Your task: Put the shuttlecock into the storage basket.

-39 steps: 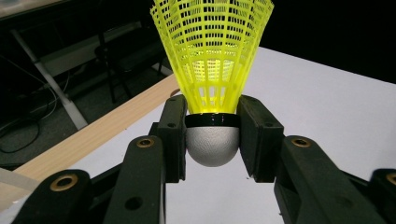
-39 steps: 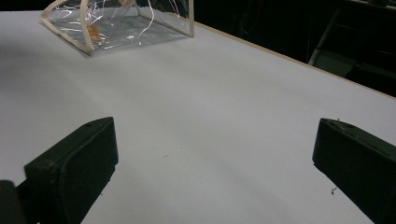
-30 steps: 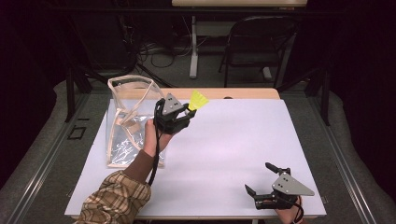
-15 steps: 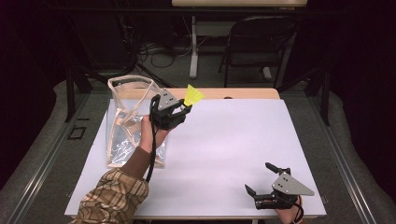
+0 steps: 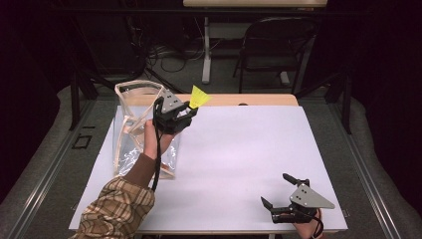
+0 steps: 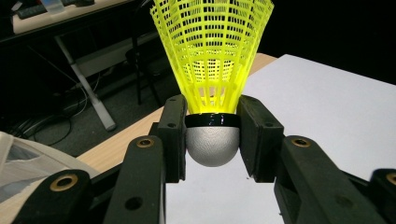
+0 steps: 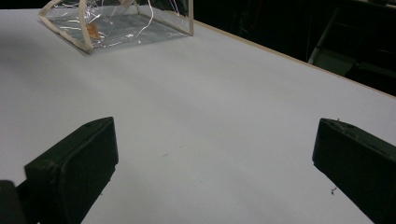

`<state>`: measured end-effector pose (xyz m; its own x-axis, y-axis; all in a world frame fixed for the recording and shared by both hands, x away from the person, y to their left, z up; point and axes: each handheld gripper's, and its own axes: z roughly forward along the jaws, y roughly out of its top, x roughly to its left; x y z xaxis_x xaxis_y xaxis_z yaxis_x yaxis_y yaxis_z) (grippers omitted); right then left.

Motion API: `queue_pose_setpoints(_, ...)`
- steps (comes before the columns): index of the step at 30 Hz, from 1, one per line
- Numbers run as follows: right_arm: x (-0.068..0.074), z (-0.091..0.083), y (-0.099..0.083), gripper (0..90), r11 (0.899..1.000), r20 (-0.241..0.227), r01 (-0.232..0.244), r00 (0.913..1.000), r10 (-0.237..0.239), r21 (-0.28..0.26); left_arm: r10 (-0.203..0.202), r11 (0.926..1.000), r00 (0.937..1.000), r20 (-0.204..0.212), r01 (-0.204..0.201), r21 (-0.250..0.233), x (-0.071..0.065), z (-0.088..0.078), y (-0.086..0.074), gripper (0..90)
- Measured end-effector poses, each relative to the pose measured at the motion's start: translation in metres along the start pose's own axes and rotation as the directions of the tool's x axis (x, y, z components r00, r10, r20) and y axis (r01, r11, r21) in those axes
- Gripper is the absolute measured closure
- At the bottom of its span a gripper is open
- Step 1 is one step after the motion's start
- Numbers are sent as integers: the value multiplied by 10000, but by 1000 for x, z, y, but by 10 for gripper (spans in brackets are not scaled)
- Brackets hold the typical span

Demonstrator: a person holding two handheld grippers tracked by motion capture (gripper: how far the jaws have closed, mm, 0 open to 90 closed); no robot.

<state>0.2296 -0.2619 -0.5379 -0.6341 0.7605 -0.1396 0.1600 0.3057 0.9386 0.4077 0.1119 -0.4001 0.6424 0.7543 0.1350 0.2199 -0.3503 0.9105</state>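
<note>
A yellow plastic shuttlecock (image 5: 200, 96) with a silver-grey cork (image 6: 212, 145) is held up in the air above the table's far left. My left gripper (image 5: 191, 110) is shut on its cork, skirt pointing up and away (image 6: 212, 46). Just left of that hand stands a clear plastic bag (image 5: 130, 124) with cream trim, its mouth upward. My right gripper (image 5: 279, 190) rests low at the table's front right, jaws wide apart with nothing between them (image 7: 210, 158). The bag (image 7: 121, 23) lies far off across the white surface from it.
The white table top (image 5: 249, 159) has a wooden strip along its far edge (image 5: 249, 99). Behind the table are a folding chair (image 5: 271, 45), desk legs and cables on the floor. A plaid sleeve (image 5: 117, 209) comes in at the bottom left.
The left hand has drifted a little left and back with the shuttlecock, nearer the bag's top. The right gripper has stayed where it was.
</note>
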Motion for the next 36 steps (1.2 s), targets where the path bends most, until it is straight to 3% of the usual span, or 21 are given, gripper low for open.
queue_pose_setpoints(36, 0, 0, 0, 0, 10000, 11, -1, 10000, 1, 19, -292, 9994, 9942, -1033, 270, -230, 41, -18, 9, 649)
